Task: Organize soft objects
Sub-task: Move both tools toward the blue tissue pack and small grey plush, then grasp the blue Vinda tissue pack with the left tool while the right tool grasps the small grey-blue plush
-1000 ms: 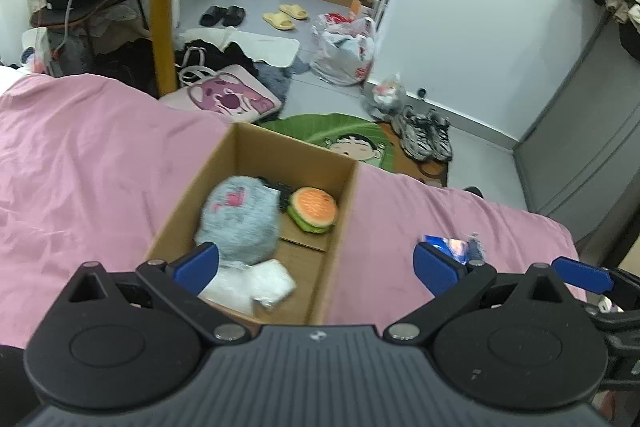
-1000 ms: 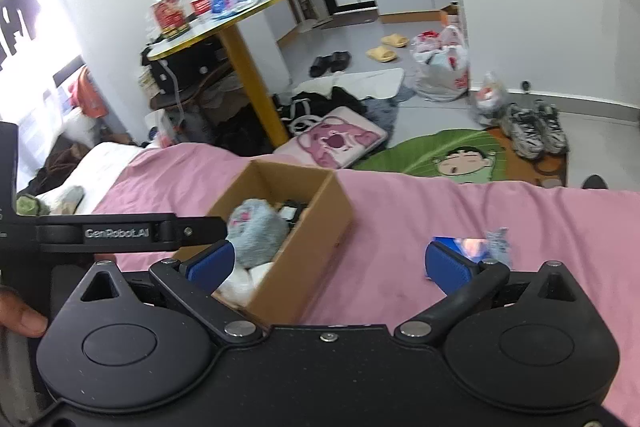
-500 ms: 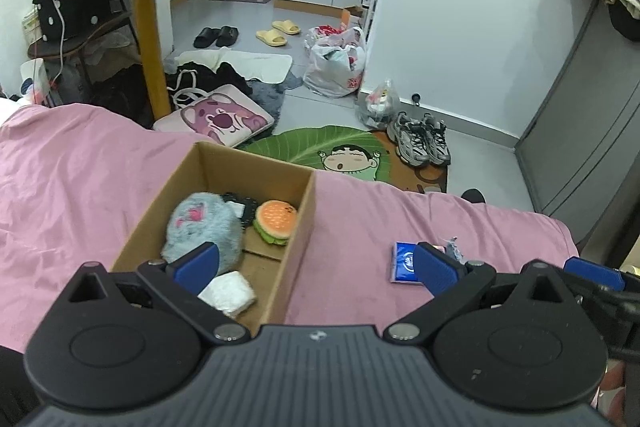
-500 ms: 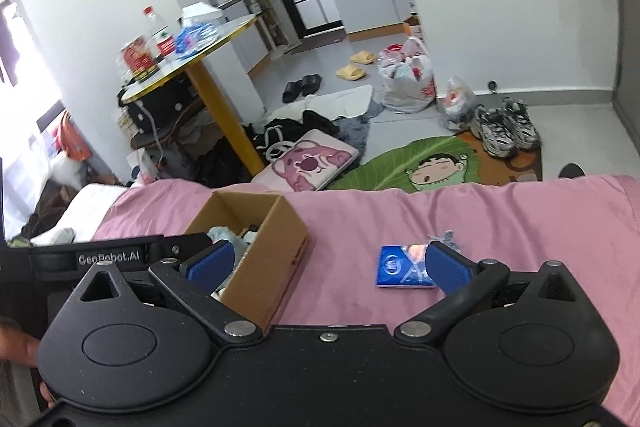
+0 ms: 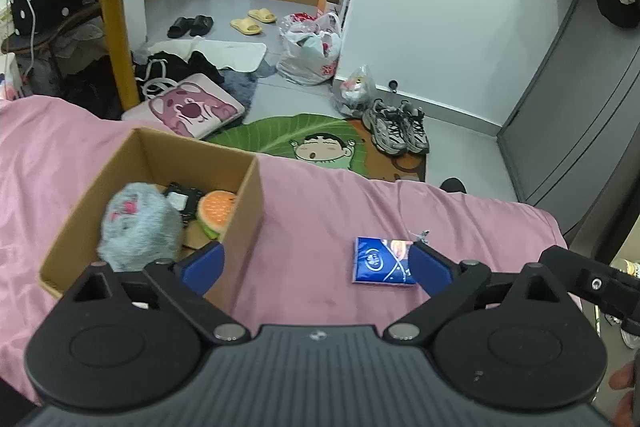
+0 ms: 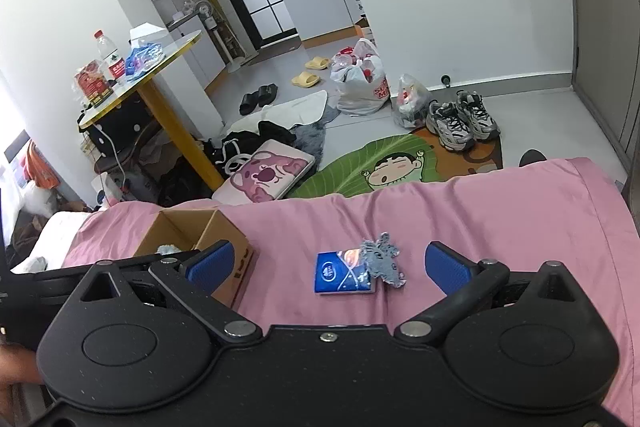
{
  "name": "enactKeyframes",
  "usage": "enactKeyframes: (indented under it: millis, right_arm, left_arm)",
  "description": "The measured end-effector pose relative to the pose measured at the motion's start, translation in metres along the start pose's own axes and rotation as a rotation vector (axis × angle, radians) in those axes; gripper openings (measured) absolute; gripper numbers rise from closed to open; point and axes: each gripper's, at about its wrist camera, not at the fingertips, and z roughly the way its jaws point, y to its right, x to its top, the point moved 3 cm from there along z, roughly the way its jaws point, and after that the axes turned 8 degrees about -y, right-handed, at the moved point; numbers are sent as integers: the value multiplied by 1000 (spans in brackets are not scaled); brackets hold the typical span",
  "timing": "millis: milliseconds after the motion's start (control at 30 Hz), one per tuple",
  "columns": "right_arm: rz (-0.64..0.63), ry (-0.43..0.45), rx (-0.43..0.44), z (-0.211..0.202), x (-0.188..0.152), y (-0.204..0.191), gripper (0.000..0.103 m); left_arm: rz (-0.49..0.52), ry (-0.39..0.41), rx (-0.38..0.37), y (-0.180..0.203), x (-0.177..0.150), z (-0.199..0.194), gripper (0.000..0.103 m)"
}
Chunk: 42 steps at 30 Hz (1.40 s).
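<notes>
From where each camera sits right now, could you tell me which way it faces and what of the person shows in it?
Left wrist: on the left gripper, looking forward and down over the cardboard box on the pink bedcover; fingertips show at the lower right edge.
Right wrist: on the right gripper, facing the blue packet and grey fabric piece; part of a hand shows at the lower left.
Shared: box, packet, bedcover and the cluttered floor beyond.

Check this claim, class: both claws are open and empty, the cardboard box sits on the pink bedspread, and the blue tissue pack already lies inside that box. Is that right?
One detail is wrong. The blue tissue pack is not inside the cardboard box; it lies on the pink bedspread to the box's right, beside a small grey plush, as the right wrist view shows. The left claw and right claw are open and empty.
</notes>
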Motion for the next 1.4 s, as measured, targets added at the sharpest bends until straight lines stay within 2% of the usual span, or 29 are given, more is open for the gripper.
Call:
enactKeyframes:
  millis: [133, 200, 367, 500, 633, 800, 967, 1067, 1133, 1167, 1267, 1400]
  right_arm:
    - [11, -26, -1, 13, -1, 8, 97]
    - [21, -55, -7, 22, -2, 12, 93]
    - [13, -111, -10, 44, -3, 12, 91]
    - [9, -141, -17, 62, -2, 14, 85]
    - [23, -188, -41, 81, -3, 21, 78]
    - [32, -225, -45, 102, -3, 20, 76]
    - [33, -283, -53, 128, -4, 21, 67]
    - [32, -314, -80, 141, -7, 24, 53]
    - [36, -330, -88, 148, -8, 25, 33]
    - [35, -334, -96, 151, -9, 26, 28]
    - [-5, -328, -116, 152, -11, 24, 21]
    - [54, -330, -100, 150, -7, 36, 17]
  left_arm:
    - [-22, -21, -20, 3, -1, 17, 86]
    - [-31, -31, -28, 3, -1, 26, 76]
    - [-38, -65, -49, 5, 1, 50, 66]
    - [-61, -93, -66, 5, 3, 68, 56]
    - [-70, -123, -77, 7, 6, 84, 56]
    - [-90, -177, -99, 5, 14, 103, 56]
    - [-90, -220, -114, 9, 21, 118, 57]
    - [-88, -247, -132, 13, 25, 130, 57]
    - [-88, -268, -138, 15, 27, 137, 57]
    - [-90, -282, -143, 16, 28, 140, 58]
    - [-90, -322, -162, 21, 25, 149, 59]
    - [-77, -355, -177, 31, 19, 158, 60]
